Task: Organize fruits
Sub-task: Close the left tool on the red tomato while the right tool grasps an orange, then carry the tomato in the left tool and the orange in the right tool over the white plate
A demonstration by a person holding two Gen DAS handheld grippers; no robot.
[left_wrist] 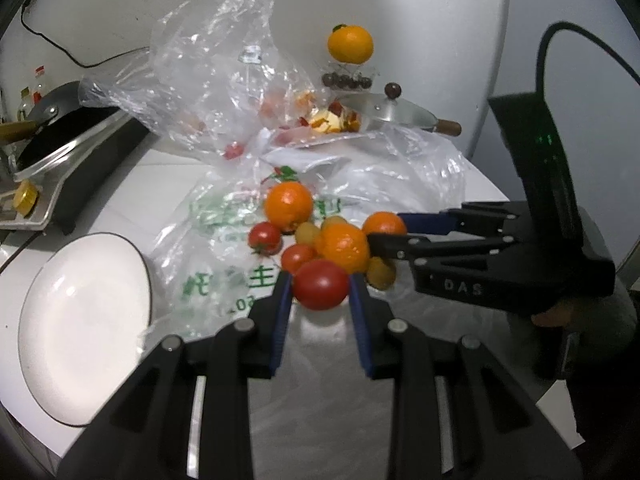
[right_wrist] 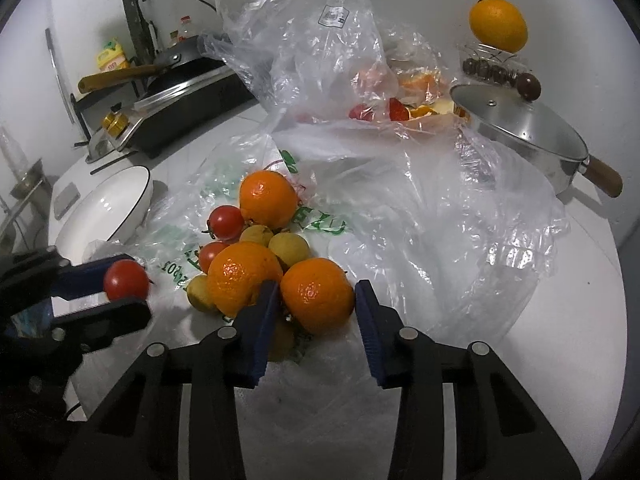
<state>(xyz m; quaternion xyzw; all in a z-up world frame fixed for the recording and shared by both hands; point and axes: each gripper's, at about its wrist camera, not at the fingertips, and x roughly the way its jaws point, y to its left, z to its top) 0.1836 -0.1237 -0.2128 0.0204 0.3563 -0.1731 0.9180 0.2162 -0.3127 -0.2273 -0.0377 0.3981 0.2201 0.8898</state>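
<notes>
A pile of oranges, red tomatoes and small yellow-green fruits lies on a flat plastic bag [left_wrist: 224, 276] on the white table. My left gripper [left_wrist: 320, 286] has its blue pads on both sides of a red tomato [left_wrist: 321, 285], which also shows in the right wrist view [right_wrist: 126, 280]. My right gripper [right_wrist: 316, 294] has its pads on both sides of an orange [right_wrist: 317, 294]; in the left wrist view that orange [left_wrist: 382, 222] sits between its fingers. Two more oranges [right_wrist: 268, 198] [right_wrist: 244, 276] and two tomatoes [right_wrist: 226, 222] [right_wrist: 212, 254] lie beside them.
A white bowl [left_wrist: 80, 320] sits left of the pile. A crumpled clear bag [right_wrist: 320, 60] with fruit scraps stands behind. A lidded pan [right_wrist: 532, 132] is at the back right, with an orange [right_wrist: 498, 24] on a box behind it. A stove [right_wrist: 188, 112] is at the back left.
</notes>
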